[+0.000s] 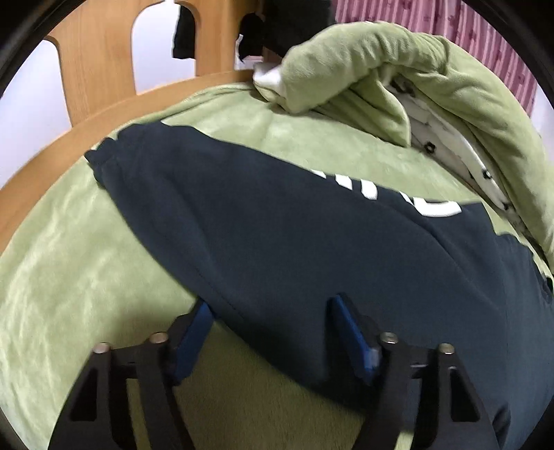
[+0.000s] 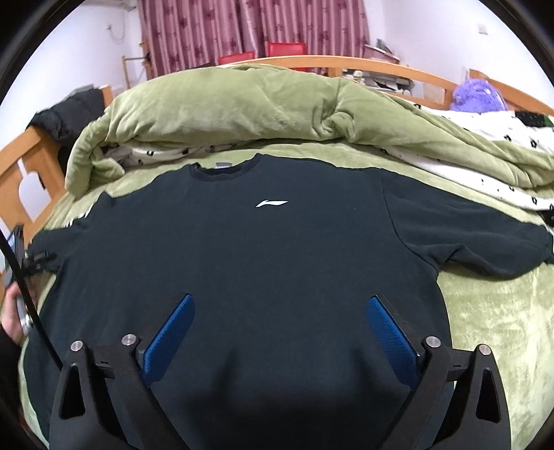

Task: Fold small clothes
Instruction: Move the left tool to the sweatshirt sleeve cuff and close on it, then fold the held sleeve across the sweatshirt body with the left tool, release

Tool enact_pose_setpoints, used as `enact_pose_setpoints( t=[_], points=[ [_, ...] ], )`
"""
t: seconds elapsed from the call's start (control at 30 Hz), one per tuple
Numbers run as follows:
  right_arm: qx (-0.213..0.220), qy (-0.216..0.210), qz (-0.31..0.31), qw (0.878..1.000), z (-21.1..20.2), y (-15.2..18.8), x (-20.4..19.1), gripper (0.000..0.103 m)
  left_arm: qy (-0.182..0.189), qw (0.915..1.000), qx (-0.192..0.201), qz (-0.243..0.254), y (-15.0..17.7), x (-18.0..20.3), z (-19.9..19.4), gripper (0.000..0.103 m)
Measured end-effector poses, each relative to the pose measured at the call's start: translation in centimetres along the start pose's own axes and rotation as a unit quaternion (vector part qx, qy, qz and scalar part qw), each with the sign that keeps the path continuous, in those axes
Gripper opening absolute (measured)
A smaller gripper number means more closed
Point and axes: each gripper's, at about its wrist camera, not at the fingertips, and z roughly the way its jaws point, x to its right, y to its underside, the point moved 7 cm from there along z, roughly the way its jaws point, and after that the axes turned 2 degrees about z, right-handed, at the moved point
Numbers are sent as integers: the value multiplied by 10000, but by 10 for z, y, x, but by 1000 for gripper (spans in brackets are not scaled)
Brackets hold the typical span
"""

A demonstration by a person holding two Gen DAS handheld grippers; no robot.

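A dark navy sweatshirt [image 2: 277, 249] with a small white logo lies spread face up on a green bedspread [image 2: 491, 311], both sleeves out to the sides. My right gripper [image 2: 278, 304] is open, low over the sweatshirt's lower middle, its blue pads apart. In the left wrist view the sweatshirt's left sleeve [image 1: 277, 221] with white lettering stretches away to its cuff near the bed frame. My left gripper [image 1: 270, 308] is open, its jaws either side of the sleeve's lower edge; I cannot tell whether they touch the cloth.
A rolled green duvet [image 2: 242, 104] with a white patterned lining lies along the far side of the sweatshirt. A wooden bed frame [image 1: 104, 69] borders the left. Pink curtains [image 2: 252, 27] hang behind. A hand holding the other gripper [image 2: 17, 301] shows at the left edge.
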Motion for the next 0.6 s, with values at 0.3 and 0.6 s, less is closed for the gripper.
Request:
enact_pose_setpoints(
  t=[0.3,0.6],
  points=[
    [-5,-230,-19,9997,-13,3,-6,94,-251,9938,934,542,-49,24,-65,6],
    [207,-466,331,9981,-36,0,12,94,280,9795,1463,1359,-66,143,-162,6]
  ],
)
